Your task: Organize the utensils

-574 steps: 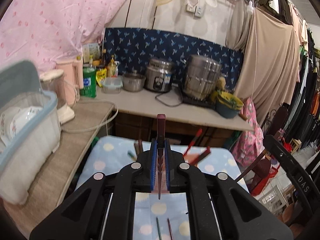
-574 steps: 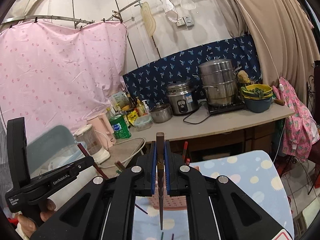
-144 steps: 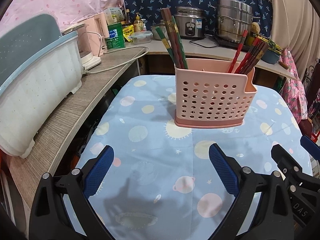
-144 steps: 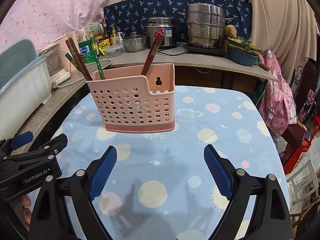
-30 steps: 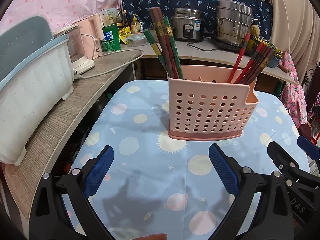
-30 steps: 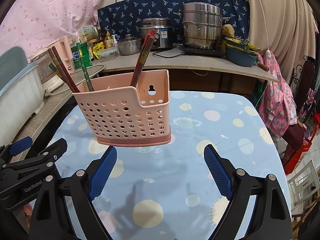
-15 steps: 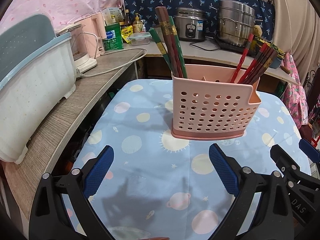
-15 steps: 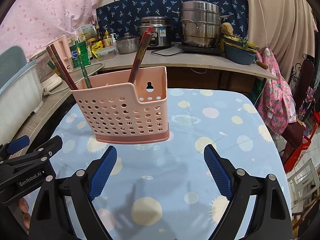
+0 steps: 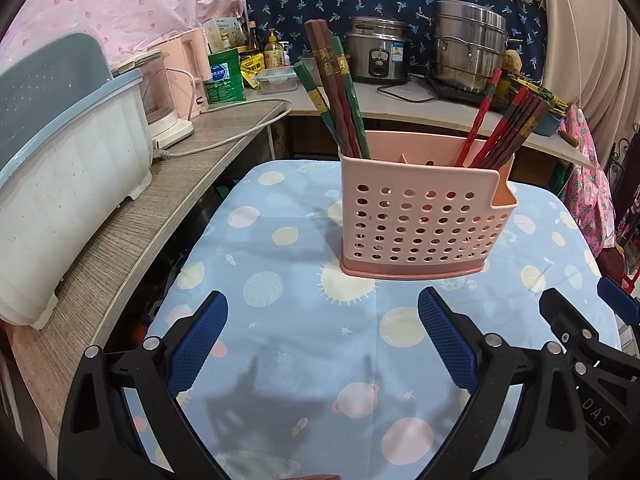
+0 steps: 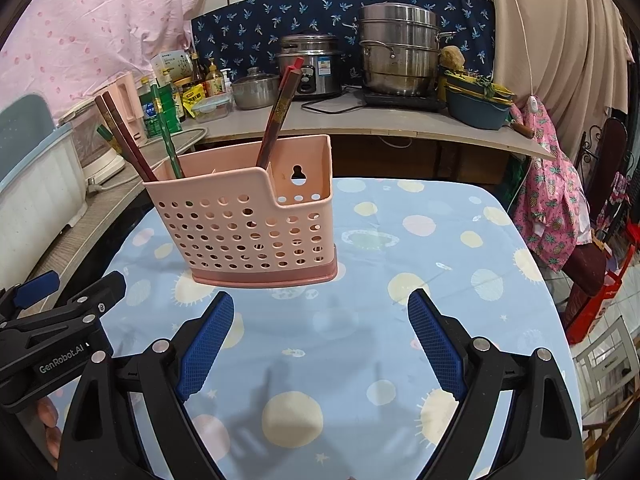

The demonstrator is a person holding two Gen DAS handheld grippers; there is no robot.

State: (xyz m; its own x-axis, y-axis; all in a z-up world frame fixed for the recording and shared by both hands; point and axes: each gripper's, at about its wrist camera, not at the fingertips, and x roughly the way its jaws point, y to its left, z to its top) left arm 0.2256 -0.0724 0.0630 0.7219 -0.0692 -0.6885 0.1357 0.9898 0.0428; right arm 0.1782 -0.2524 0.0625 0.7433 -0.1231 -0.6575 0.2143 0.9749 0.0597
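A pink perforated utensil basket (image 9: pixel 424 224) stands on the blue dotted tablecloth (image 9: pixel 288 264); it also shows in the right wrist view (image 10: pixel 248 228). Dark red and green chopsticks (image 9: pixel 340 96) stand in its left compartment, red and brown chopsticks (image 9: pixel 508 124) in its right one. My left gripper (image 9: pixel 322 336) is open and empty, in front of the basket. My right gripper (image 10: pixel 320 332) is open and empty, also in front of the basket. The left gripper's body shows in the right wrist view (image 10: pixel 60 320).
A white and blue dish bin (image 9: pixel 60 184) sits on the wooden counter (image 9: pixel 120 240) to the left. A rice cooker (image 9: pixel 378 56), a steel steamer pot (image 9: pixel 472 44), bottles and a kettle stand on the back counter. A chair (image 10: pixel 608 160) stands at the right.
Both grippers, shut on chopsticks 19 s ago, are now open and empty. In the last second the views shifted only slightly; the basket has not moved.
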